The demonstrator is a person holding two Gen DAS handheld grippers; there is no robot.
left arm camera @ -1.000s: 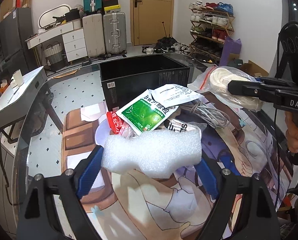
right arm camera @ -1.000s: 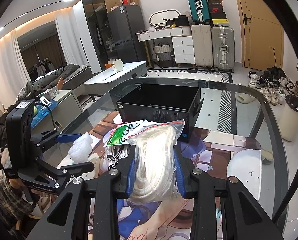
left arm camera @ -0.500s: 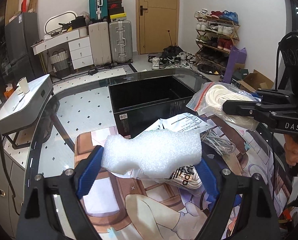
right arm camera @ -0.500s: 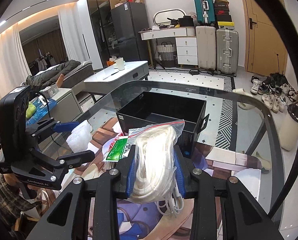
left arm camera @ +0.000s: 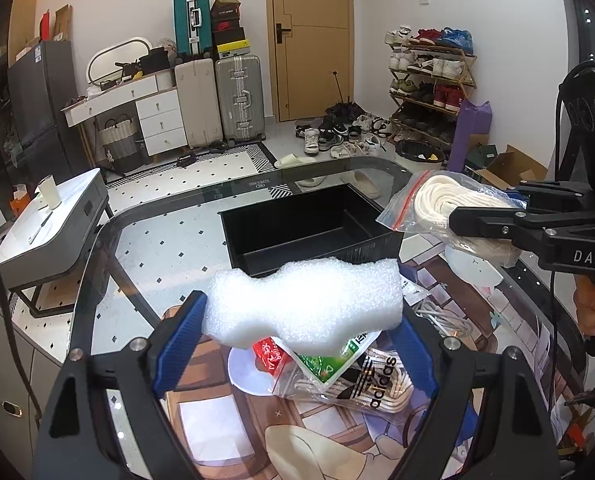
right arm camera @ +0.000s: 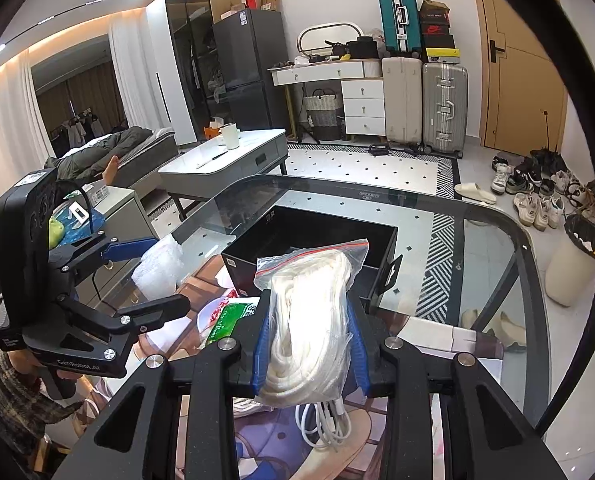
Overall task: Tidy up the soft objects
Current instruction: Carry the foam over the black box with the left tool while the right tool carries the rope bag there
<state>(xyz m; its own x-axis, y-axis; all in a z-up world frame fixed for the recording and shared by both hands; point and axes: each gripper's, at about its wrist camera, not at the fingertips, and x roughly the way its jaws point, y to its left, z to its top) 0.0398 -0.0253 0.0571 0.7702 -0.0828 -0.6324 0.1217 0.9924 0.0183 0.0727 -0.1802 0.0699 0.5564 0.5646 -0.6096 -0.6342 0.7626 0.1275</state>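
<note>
Two grippers are up over my glass table (left arm camera: 169, 240), each with something clamped. In the left wrist view, my left gripper (left arm camera: 303, 334) has its blue pads (left arm camera: 179, 338) pressed on the ends of a white foam block (left arm camera: 305, 306), held crosswise above the clutter. Below it on the printed mat (left arm camera: 329, 448) lie a bagged coil with an Adidas label (left arm camera: 369, 384), a green sachet (left arm camera: 325, 366) and a red packet (left arm camera: 267, 356). The open black box (left arm camera: 309, 226) sits farther off on the glass. To the right, my right gripper (left arm camera: 463, 222) carries a zip bag of white cord (left arm camera: 449, 208). Beyond the table I see a tan door (left arm camera: 311, 38), suitcases (left arm camera: 217, 100) and a shoe rack (left arm camera: 433, 80).

In the right wrist view, the right gripper (right arm camera: 309, 344) is clenched on the zip bag of white cord (right arm camera: 309, 316), held upright just short of the black box (right arm camera: 317, 248). A white cable (right arm camera: 323, 424) lies under it on the mat. At left the left gripper (right arm camera: 161, 276) holds the foam block (right arm camera: 159, 268). A grey-white side table (right arm camera: 225, 164), a dark fridge (right arm camera: 245, 68) and a bed (right arm camera: 109, 156) stand beyond, on the diamond-dotted tile floor (right arm camera: 377, 172).
</note>
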